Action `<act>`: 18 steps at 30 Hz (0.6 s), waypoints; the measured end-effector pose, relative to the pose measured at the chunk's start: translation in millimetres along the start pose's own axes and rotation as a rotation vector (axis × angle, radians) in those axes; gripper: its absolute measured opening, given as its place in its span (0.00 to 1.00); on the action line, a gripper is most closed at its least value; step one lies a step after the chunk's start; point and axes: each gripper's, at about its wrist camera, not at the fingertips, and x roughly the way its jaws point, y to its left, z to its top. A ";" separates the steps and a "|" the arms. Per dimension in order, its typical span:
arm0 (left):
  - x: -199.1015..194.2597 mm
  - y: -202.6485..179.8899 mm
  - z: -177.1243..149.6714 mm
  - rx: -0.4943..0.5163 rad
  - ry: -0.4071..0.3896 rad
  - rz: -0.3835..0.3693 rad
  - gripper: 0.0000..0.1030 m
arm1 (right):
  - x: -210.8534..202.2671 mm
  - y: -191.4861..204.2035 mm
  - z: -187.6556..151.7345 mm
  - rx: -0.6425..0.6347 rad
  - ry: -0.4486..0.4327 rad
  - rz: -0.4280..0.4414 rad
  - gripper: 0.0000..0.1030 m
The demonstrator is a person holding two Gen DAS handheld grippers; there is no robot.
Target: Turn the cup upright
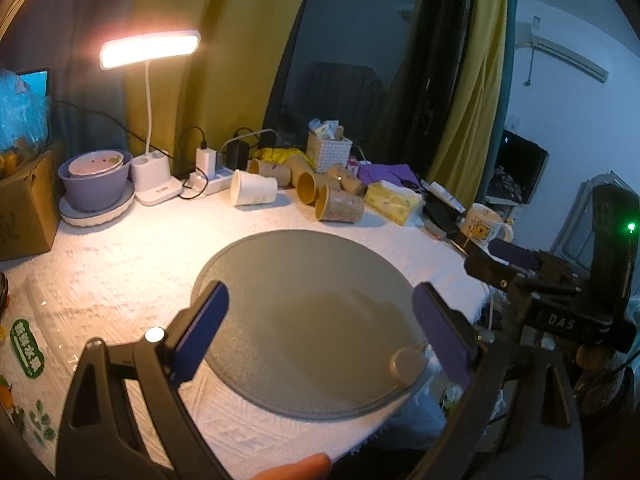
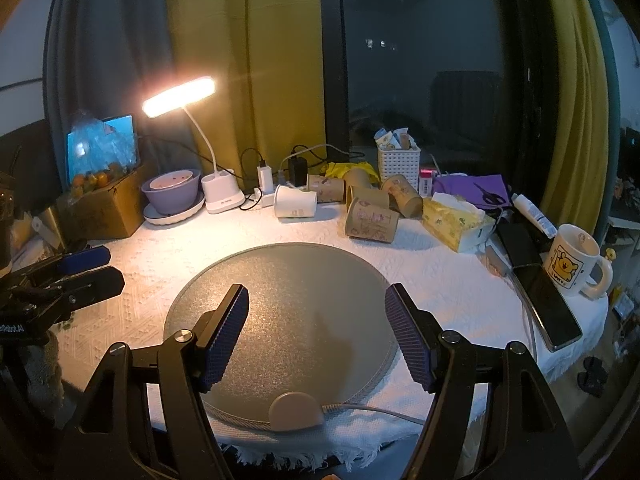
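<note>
A white paper cup (image 1: 253, 192) lies on its side at the back of the table, also in the right wrist view (image 2: 295, 201). Several brown paper cups (image 1: 338, 207) lie on their sides beside it, also in the right wrist view (image 2: 371, 220). My left gripper (image 1: 320, 300) is open and empty over the round grey mat (image 1: 300, 276). My right gripper (image 2: 317, 302) is open and empty over the same mat (image 2: 280, 280). Each gripper shows at the edge of the other's view, the right one (image 1: 520, 264) and the left one (image 2: 88, 270).
A lit desk lamp (image 2: 180, 96), purple bowl (image 2: 172, 192), power strip with chargers (image 2: 266, 196), white basket (image 2: 399, 164), tissue pack (image 2: 456, 220), phones (image 2: 552, 308) and a bear mug (image 2: 574, 264) ring the mat. A small puck with a cable (image 2: 296, 410) sits at the mat's near edge.
</note>
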 end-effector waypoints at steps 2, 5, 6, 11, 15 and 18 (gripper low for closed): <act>0.0 -0.8 0.0 0.001 0.001 0.000 0.91 | -0.2 0.1 0.0 0.001 0.000 0.000 0.72; -0.1 -1.4 0.2 0.002 0.001 0.001 0.91 | 0.0 -2.1 -1.2 0.004 0.000 0.000 0.72; 0.2 -1.9 0.4 0.002 0.002 0.001 0.91 | -0.1 -2.2 -1.3 0.006 0.000 0.000 0.72; 1.1 -3.8 -0.3 0.005 0.006 0.000 0.91 | 0.7 -4.8 -3.0 0.010 0.003 0.001 0.72; 1.9 -4.4 -0.5 0.005 0.009 0.000 0.91 | 0.7 -5.3 -3.7 0.011 0.002 0.002 0.72; 2.8 -4.8 -0.8 0.006 0.012 0.000 0.91 | 0.4 -5.6 -3.9 0.011 0.001 0.002 0.72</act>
